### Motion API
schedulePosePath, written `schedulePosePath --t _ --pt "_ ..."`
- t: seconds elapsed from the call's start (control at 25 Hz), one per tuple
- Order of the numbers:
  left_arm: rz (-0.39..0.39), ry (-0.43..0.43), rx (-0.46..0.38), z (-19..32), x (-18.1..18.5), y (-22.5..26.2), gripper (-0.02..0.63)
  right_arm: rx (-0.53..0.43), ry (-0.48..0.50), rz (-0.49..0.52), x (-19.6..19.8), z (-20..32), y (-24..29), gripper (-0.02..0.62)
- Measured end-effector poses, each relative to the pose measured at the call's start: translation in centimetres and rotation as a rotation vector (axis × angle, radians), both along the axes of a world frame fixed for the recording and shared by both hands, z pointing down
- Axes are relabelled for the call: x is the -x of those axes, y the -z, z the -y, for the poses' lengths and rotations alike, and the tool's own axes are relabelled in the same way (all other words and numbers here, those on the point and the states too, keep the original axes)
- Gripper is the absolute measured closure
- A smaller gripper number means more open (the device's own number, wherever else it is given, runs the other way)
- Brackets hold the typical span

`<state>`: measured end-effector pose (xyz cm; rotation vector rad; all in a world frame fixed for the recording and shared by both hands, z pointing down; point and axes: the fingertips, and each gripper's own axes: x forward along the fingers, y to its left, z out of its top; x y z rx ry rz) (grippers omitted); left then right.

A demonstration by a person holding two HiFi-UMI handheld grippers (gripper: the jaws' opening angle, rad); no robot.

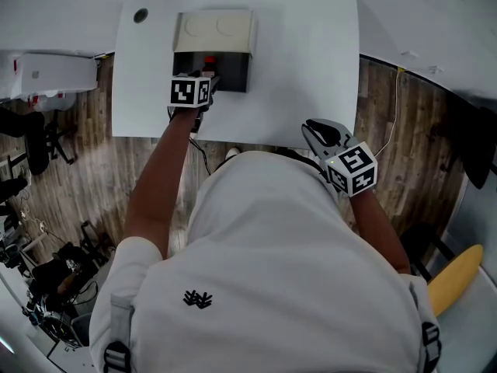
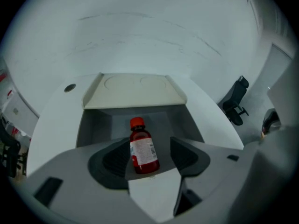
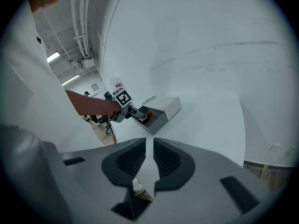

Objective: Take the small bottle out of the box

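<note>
A small red bottle (image 2: 142, 148) with a red cap and a white label lies inside the grey box (image 2: 96, 125), whose cream lid (image 2: 135, 90) is folded back. My left gripper (image 2: 148, 155) reaches into the box with its jaws open, one on each side of the bottle, and its pads (image 2: 114, 160) stand clear of it. In the head view the left gripper (image 1: 208, 80) is at the box (image 1: 233, 72), and the bottle (image 1: 208, 59) shows as a red spot. My right gripper (image 1: 318, 130) hovers at the table's near right with its jaws close together and empty (image 3: 149, 146).
The box sits at the far side of a white table (image 1: 311, 68), which has a round hole (image 1: 140, 15) at its far left corner. Wooden floor lies around it, with office chairs (image 1: 39, 142) at the left and a cable (image 1: 397, 123) at the right.
</note>
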<state>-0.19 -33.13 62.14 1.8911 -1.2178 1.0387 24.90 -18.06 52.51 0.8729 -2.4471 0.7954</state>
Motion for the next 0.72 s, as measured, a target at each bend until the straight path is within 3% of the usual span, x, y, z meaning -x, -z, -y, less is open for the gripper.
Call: schedulePosePath --t 0.56,0.72 --pt "0.236 0.018 0.185 0.9 1.7 -4.0 0.328 0.058 0.024 0.015 -3.3 0.8 -1.6 0.543" --pt "0.257 -0.002 0.192 0.9 1.6 -4.0 0.377 0.06 0.026 0.014 -3.5 0.9 -1.8 0.543"
